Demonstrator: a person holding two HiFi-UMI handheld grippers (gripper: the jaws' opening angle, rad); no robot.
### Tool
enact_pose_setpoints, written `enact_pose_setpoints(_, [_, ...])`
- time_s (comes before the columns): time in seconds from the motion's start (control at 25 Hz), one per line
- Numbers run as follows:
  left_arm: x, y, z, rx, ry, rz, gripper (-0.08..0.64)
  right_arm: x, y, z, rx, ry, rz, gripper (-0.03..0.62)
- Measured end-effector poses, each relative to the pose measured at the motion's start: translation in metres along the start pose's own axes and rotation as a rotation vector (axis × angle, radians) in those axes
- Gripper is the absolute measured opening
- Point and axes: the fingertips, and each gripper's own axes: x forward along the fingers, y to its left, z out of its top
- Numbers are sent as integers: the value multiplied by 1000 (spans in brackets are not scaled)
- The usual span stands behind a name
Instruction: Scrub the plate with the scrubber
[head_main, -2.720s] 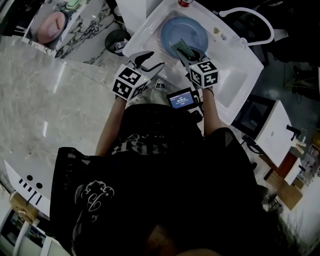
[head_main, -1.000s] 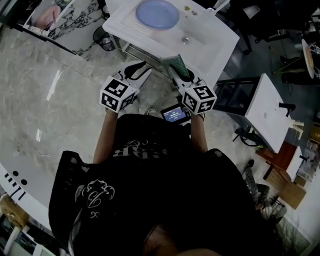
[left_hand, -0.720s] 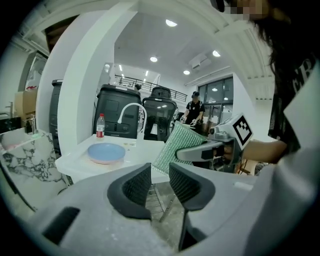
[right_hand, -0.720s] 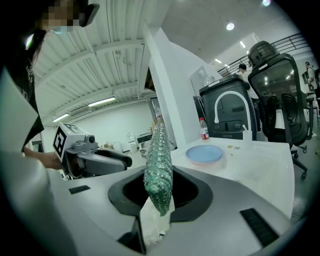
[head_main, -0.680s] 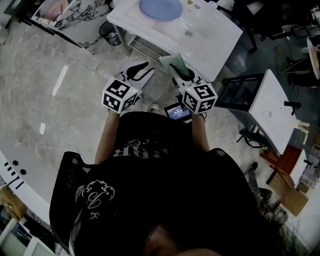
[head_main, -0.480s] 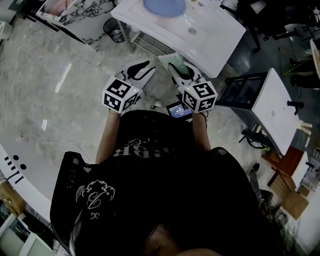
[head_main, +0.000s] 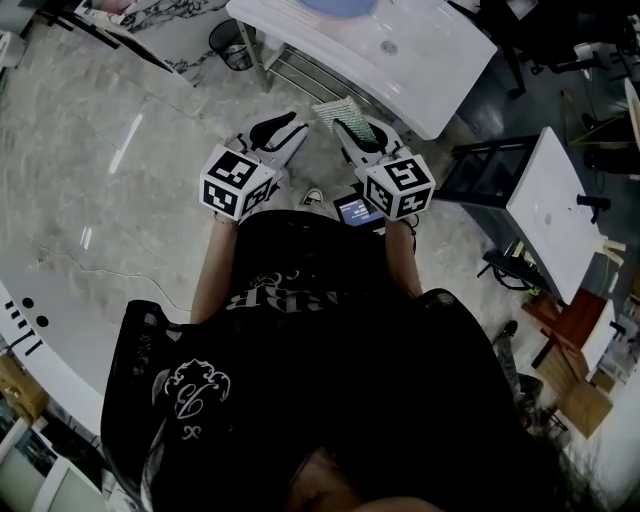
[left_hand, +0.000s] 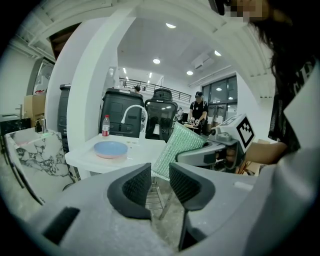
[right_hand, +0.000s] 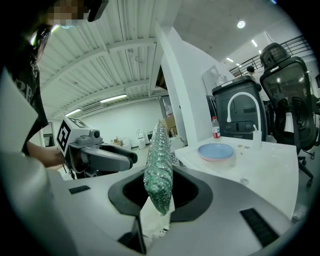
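Observation:
The blue plate (head_main: 340, 5) lies in the white sink table (head_main: 420, 75), cut off by the head view's top edge. It also shows as the plate (left_hand: 111, 149) in the left gripper view and the plate (right_hand: 215, 151) in the right gripper view. Both grippers hang over the floor, short of the table. My right gripper (head_main: 350, 128) is shut on the green scrubber (head_main: 338, 110), which stands upright as the scrubber (right_hand: 160, 150) between its jaws. My left gripper (head_main: 283, 130) is open with nothing between its pads (left_hand: 137, 187).
A red-capped bottle (left_hand: 105, 126) and a white faucet (left_hand: 134, 112) stand behind the plate. A dark bin (head_main: 228, 40) sits left of the sink table, a black stand (head_main: 470, 170) and a white table (head_main: 545, 215) to its right. Office chairs (right_hand: 287, 90) stand beyond.
Both grippers have drawn back from the plate and sink, which slid toward the top of the head view. The scrubber stays in the right gripper. The left jaws keep the same gap.

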Motion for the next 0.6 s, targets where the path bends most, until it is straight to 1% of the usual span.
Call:
enact_pose_setpoints(0.16, [-1,-5,-1,3,-4,-3,124,-1,0,0,-9,2,2,91])
enact_pose_setpoints(0.4, [-3,1,-3,-2,-7,8,124,3,1,-3,-16,9,7,91])
enact_pose_setpoints(0.6, [4,-1,2,6,-10,9,124,0,-8,4,-29,-1,-1,91])
